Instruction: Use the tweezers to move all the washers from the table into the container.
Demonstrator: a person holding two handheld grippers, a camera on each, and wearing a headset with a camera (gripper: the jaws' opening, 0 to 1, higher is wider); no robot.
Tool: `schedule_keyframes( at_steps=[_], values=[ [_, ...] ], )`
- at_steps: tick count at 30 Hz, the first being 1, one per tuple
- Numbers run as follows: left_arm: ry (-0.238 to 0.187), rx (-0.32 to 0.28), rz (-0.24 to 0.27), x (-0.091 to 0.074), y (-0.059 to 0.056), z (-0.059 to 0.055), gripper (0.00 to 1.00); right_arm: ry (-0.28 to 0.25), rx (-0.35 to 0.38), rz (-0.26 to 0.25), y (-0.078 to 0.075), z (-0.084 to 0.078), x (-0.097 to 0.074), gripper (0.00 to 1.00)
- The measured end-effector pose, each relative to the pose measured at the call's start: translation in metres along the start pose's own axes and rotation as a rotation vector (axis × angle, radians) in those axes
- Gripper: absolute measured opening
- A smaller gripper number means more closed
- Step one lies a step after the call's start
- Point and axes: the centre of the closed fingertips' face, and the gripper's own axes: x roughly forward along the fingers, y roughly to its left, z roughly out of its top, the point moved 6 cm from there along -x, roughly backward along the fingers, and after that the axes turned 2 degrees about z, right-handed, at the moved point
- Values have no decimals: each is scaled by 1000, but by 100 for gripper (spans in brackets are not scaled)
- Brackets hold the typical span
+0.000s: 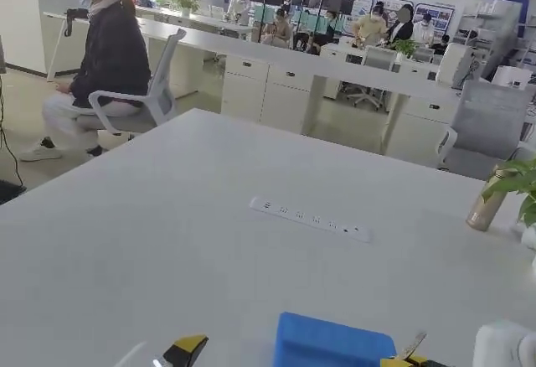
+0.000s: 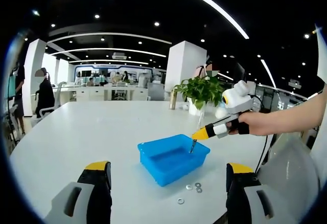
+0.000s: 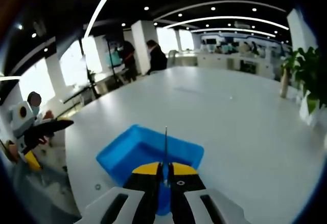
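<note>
1. The right gripper (image 3: 165, 172) is clamping shut on the tweezers (image 3: 165, 150), and their tip is hanging over the blue container (image 2: 171, 158); whether it is carrying a washer is hard to tell.
2. The left gripper (image 2: 168, 169) is hovering with jaws spread wide, gripping nothing.
3. Three washers (image 2: 189, 187) are lying on the tabletop (image 2: 92, 132), just beside the container at its 5 o'clock in the left gripper view.

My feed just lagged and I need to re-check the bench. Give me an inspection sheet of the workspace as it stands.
Surface: white table, mostly bare.
Job's things: blue container on the table; a few washers loose beside it; tweezers tip over the container.
Clutter: power strip, bottle, potted plant.
Grippers: left gripper open; right gripper shut on the tweezers.
Cables: dark cable hangs below the right gripper.
Surroundings: open office, people at desks, office chairs.
</note>
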Motion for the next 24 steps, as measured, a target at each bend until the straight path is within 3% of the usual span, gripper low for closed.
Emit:
schedule_keyframes(
  at_steps=[3,11,24],
  values=[
    [5,4,0,0,0,0,95,15,-46,-9,-2,0,6,3],
    [9,6,-6,1,0,-1,95,25,-15,8,-7,-3,18,3],
    [12,6,-22,1,-3,-1,94,31,-21,-1,1,-6,15,3]
  ],
)
